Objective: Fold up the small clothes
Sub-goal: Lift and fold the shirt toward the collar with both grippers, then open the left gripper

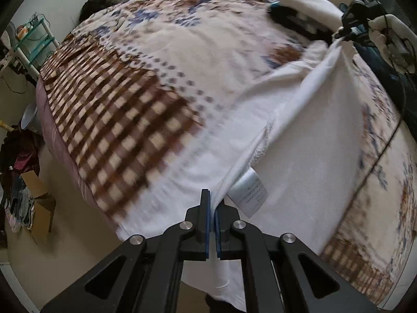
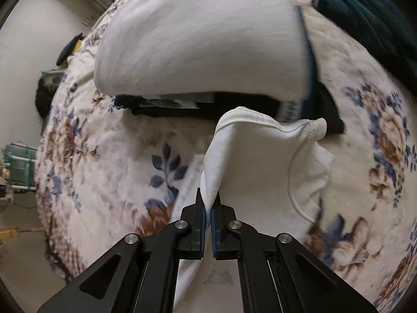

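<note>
White garment [image 1: 307, 140] held off the bed [image 1: 146, 60] by both grippers at once. Left gripper [image 1: 211, 208] clamped tight on a bunched edge of the cloth, right beside the care label [image 1: 250, 193], which hangs free on the inner face; so this looks like the hem or a side seam, turned inside out here. Right gripper [image 2: 209, 206] likewise closed on a pinch of the same white fabric, close to the ribbed neckline [image 2: 299, 182], so probably the shoulder end. Cloth runs taut between the two grips, seen from the left wrist as a straight ridge reaching up to the far gripper. Judged purpose: holding opposite ends stretches one long side straight, so the piece can be laid flat or doubled over along a clean line. Lower part of the garment sags onto the floral bedspread; some drapes over the bed edge toward the floor. Beyond the right gripper, a white pillow [image 2: 203, 36] lies over something black [image 2: 234, 107], touching it; kind unclear. Dark teal fabric [image 2: 370, 13] at the far corner. Both views motion-blurred. Fold appears early: no crease visible yet.
</note>
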Motion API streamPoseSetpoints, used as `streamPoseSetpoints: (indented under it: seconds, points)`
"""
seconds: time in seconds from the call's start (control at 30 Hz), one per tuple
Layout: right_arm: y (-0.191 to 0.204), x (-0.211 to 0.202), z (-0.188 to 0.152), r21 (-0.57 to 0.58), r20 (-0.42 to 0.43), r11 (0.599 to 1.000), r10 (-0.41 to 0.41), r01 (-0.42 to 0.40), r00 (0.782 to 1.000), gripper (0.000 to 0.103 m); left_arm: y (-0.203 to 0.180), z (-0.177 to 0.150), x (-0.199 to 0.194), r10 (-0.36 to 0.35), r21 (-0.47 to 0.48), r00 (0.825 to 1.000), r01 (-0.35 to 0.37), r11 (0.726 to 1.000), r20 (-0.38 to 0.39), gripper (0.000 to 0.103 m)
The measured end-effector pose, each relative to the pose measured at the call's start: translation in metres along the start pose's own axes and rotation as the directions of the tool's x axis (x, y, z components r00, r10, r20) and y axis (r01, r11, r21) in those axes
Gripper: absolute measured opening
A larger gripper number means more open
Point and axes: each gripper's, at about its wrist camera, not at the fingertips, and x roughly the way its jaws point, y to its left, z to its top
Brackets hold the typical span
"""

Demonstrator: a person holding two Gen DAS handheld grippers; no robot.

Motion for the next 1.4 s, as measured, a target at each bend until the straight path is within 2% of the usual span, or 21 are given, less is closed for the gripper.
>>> streamPoseSetpoints:
  seconds: [0.1,0.23,0.27,0.37,0.4,0.43,0.47,0.5,0.53,0.57,0.6,0.67,0.73,0.83,0.93,0.97,1.0,1.13,1.27,1.33,1.4]
  points:
    - [0.021,0.022,0.005,-0.017,0.005,0.997,-0.071,0.071,0.997,0.003,0.022,0.015,0.023,-0.012,0.014,1.0,0.012,1.0,-0.027,0.001]
    - [0.039,0.048,0.009,-0.052,-0.004,0.987,-0.153,0.153,0.988,0.004,0.045,0.017,0.053,-0.04,0.02,0.993,0.042,0.999,-0.107,0.004]
    - [0.04,0.052,0.01,-0.056,-0.009,0.986,-0.159,0.158,0.987,0.004,0.054,0.015,0.056,-0.048,-0.002,0.992,0.048,0.999,-0.117,0.007]
    - [0.043,0.06,0.011,-0.046,-0.029,0.987,-0.156,0.155,0.987,0.004,0.089,0.01,0.056,-0.14,-0.135,0.98,0.121,0.983,-0.139,0.009]
    - [0.043,0.06,0.012,-0.041,-0.038,0.988,-0.152,0.15,0.988,0.006,0.106,0.007,0.052,-0.116,-0.185,0.984,0.09,0.979,-0.138,0.008]
    - [0.042,0.059,0.013,-0.035,-0.044,0.99,-0.139,0.138,0.989,0.007,0.119,0.004,0.048,-0.12,-0.221,0.984,0.088,0.971,-0.135,0.008]
    - [0.04,0.056,0.013,-0.028,-0.047,0.992,-0.123,0.122,0.991,0.014,0.134,-0.001,0.045,-0.148,-0.272,0.981,0.108,0.956,-0.129,0.008]
    - [0.038,0.052,0.014,-0.02,-0.053,0.994,-0.106,0.105,0.993,0.033,0.154,-0.008,0.04,-0.188,-0.353,0.975,0.136,0.926,-0.117,0.008]
    - [0.036,0.047,0.013,-0.007,-0.061,0.997,-0.08,0.08,0.995,0.043,0.165,-0.013,0.036,-0.213,-0.398,0.971,0.156,0.904,-0.103,0.01]
    - [0.032,0.039,0.011,0.013,-0.058,0.999,-0.04,0.041,0.997,0.051,0.174,-0.018,0.032,-0.236,-0.427,0.968,0.176,0.887,-0.091,0.017]
    - [0.028,0.029,0.009,0.031,-0.049,0.999,-0.004,0.006,0.999,0.053,0.18,-0.022,0.029,-0.26,-0.444,0.962,0.197,0.874,-0.084,0.026]
    - [0.018,0.01,-0.001,0.057,-0.032,0.997,0.046,-0.044,0.998,0.053,0.181,-0.026,0.023,-0.287,-0.438,0.955,0.226,0.87,-0.076,0.03]
    - [0.001,-0.009,-0.014,0.074,-0.015,0.996,0.057,-0.055,0.998,0.053,0.171,-0.023,0.018,-0.279,-0.398,0.957,0.225,0.89,-0.084,0.03]
    - [-0.025,-0.02,-0.026,0.068,-0.005,0.998,-0.005,0.006,1.0,0.053,0.143,-0.003,0.016,-0.274,-0.328,0.958,0.233,0.915,-0.084,0.032]
    - [-0.054,-0.023,-0.027,0.081,0.004,0.995,-0.051,0.051,0.999,0.053,0.101,0.037,0.018,-0.311,-0.265,0.949,0.288,0.92,-0.048,0.054]
    - [-0.066,-0.023,-0.026,0.099,0.008,0.994,-0.056,0.055,0.998,0.053,0.088,0.052,0.022,-0.325,-0.248,0.945,0.306,0.919,-0.039,0.065]
    - [-0.078,-0.022,-0.024,0.119,0.012,0.991,-0.056,0.054,0.998,0.053,0.072,0.069,0.026,-0.344,-0.232,0.938,0.327,0.916,-0.033,0.068]
    - [-0.12,-0.009,-0.014,0.215,0.027,0.976,-0.053,0.046,0.998,0.053,-0.013,0.143,0.047,-0.432,-0.102,0.901,0.427,0.898,-0.029,0.068]
    - [-0.149,0.003,-0.016,0.299,0.023,0.954,0.013,-0.019,1.0,0.053,-0.097,0.211,0.07,-0.474,0.027,0.879,0.475,0.879,-0.047,0.068]
    - [-0.158,0.008,-0.023,0.31,0.016,0.95,0.033,-0.036,0.999,0.053,-0.136,0.241,0.088,-0.471,0.086,0.879,0.476,0.876,-0.072,0.068]
    - [-0.167,0.015,-0.032,0.305,0.003,0.951,0.05,-0.049,0.999,0.053,-0.169,0.261,0.11,-0.427,0.14,0.898,0.439,0.887,-0.111,0.068]
